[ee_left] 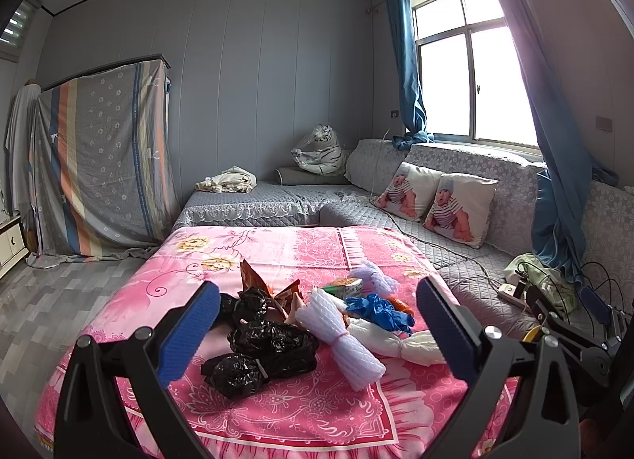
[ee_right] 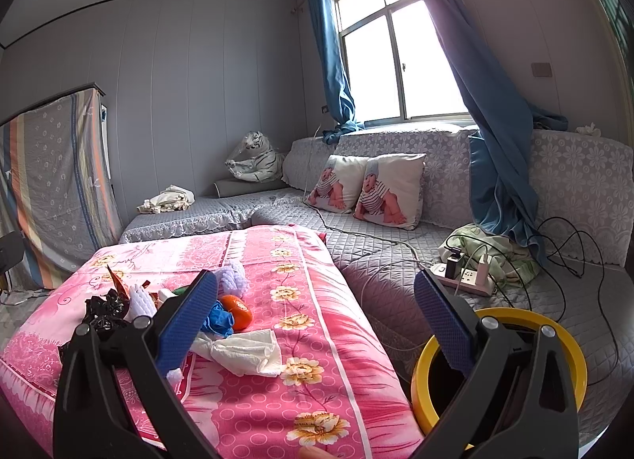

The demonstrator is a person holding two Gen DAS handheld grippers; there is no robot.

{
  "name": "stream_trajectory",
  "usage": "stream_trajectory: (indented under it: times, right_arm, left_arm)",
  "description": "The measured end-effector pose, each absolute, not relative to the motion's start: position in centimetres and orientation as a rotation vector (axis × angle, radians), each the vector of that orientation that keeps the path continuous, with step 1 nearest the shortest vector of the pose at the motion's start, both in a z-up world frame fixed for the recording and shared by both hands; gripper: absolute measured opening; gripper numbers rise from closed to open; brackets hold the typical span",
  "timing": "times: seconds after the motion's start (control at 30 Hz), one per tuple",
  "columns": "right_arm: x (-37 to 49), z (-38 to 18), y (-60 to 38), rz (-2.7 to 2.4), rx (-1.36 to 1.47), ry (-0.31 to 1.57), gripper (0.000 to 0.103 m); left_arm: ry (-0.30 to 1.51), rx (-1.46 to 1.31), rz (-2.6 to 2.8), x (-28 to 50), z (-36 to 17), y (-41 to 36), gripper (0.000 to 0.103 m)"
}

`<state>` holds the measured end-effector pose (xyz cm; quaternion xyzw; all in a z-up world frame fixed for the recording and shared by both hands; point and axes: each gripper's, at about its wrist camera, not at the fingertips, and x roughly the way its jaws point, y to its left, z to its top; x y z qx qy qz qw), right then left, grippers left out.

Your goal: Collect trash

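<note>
A heap of trash lies on the pink floral cloth [ee_left: 245, 253]: black plastic bags [ee_left: 269, 348], a white foam net sleeve [ee_left: 340, 334], crumpled white tissue [ee_left: 396, 340], a blue glove [ee_left: 380, 310], an orange snack wrapper [ee_left: 253, 280] and a small cup [ee_left: 348, 286]. My left gripper [ee_left: 317, 334] hangs open just before the heap, empty. In the right wrist view the tissue [ee_right: 245, 352], blue glove [ee_right: 218, 318] and an orange fruit [ee_right: 237, 312] lie left of my open, empty right gripper [ee_right: 317, 322]. A yellow-rimmed bin [ee_right: 570, 352] stands at lower right.
A grey quilted sofa [ee_right: 396, 245] wraps around the back and right, with two printed cushions [ee_right: 368, 189], a power strip [ee_right: 471, 280] with cables and a green cloth [ee_right: 479, 241]. Blue curtains [ee_right: 491, 134] hang by the window. A plush tiger [ee_left: 321, 150] sits in the corner.
</note>
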<state>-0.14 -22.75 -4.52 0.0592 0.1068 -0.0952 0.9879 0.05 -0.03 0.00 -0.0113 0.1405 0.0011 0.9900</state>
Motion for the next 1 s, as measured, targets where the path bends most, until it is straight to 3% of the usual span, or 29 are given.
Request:
stream_trajectory:
  times: [1.0]
  right_arm:
    - [0.22, -5.04, -22.40, -0.192, 0.118, 0.221, 0.095]
  left_arm:
    - [0.287, -0.023, 0.002, -0.35, -0.63, -0.25, 0.096]
